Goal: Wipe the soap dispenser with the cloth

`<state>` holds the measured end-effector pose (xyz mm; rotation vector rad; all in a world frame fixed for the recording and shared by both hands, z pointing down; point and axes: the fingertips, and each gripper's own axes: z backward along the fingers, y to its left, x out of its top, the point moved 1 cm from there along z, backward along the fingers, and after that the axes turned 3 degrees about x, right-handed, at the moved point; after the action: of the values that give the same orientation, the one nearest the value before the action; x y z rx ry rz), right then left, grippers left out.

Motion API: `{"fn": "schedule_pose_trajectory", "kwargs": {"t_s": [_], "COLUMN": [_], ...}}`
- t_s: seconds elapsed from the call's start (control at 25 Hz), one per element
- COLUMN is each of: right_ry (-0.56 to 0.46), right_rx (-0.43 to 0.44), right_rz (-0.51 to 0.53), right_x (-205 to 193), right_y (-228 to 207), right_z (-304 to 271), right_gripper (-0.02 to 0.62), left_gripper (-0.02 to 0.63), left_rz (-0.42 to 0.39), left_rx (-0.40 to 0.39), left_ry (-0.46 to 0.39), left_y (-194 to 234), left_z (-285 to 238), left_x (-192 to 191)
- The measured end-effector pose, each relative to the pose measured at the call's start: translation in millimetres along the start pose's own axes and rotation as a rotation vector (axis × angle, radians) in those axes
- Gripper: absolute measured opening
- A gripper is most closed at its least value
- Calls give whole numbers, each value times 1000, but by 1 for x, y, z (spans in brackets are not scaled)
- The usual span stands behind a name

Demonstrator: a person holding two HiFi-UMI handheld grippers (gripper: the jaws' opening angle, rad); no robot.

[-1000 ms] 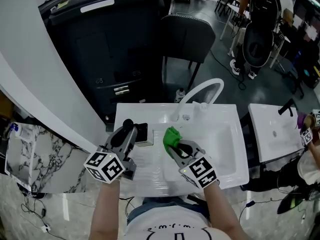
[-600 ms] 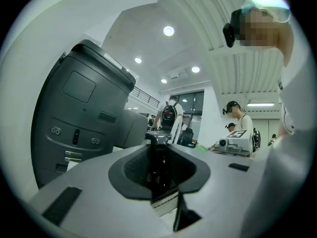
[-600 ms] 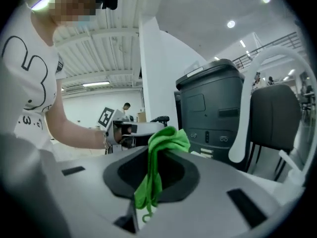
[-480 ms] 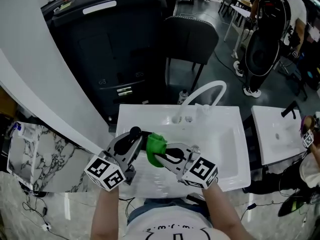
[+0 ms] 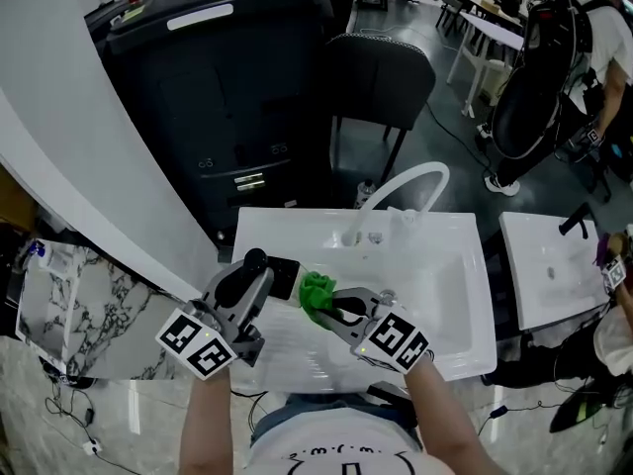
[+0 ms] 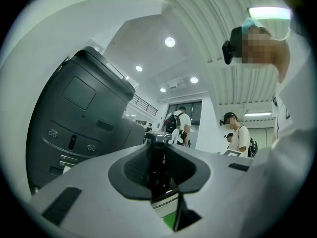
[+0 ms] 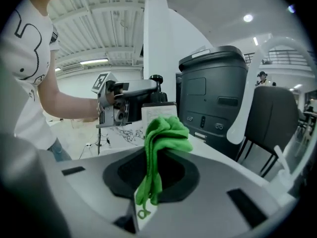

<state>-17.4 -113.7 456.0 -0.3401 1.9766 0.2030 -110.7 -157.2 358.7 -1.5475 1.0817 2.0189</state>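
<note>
Cloth [image 5: 316,295] now at soap dispenser [image 5: 283,277] edge

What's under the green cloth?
The white sink lies below the green cloth, which the right gripper holds. The sink patch straight beneath it is covered, so I can't see it.

a white sink [image 5: 435,265] sits in the middle. a bent white tap [image 5: 391,182] stands on its rim at 12 o'clock. a second white sink [image 5: 539,275] sits apart at 3 o'clock, with a small black tap [image 5: 574,216] on it.
</note>
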Motion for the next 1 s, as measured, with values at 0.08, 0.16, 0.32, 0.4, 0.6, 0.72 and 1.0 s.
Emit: {"fn": "schedule_pose_trajectory", "kwargs": {"t_s": [0.08,0.16,0.32,0.4,0.6,0.72,1.0], "right_ry": [-4,-22,-166,-255,-418,-380,-201], "right_rx": [0,-9,-38,-38,-3,-28,-78], "right_rz": [3,1,-78,-123,-233,-239,-235], "right_x": [2,6,31,48,76,69,29], "right_y": [0,-1,-14,-20,-27,-30,-32], "right_z": [1,7,30,38,44,35,21], "right_gripper": [46,46,46,46,46,46,46], "left_gripper": [95,94,94,94,94,94,94], "left_rz": [-9,-22,-46,-56,-115,-162,-191], "left_rx": [4,7,-8,-15,-59,-91,-82], "left_ry": [4,13,38,50,83,75,52], "left_y": [1,2,2,0,-16,-28,-34], "left_z": [1,2,5,5,0,-3,-4], "left_x": [0,0,-4,-7,-13,-12,-10]}}
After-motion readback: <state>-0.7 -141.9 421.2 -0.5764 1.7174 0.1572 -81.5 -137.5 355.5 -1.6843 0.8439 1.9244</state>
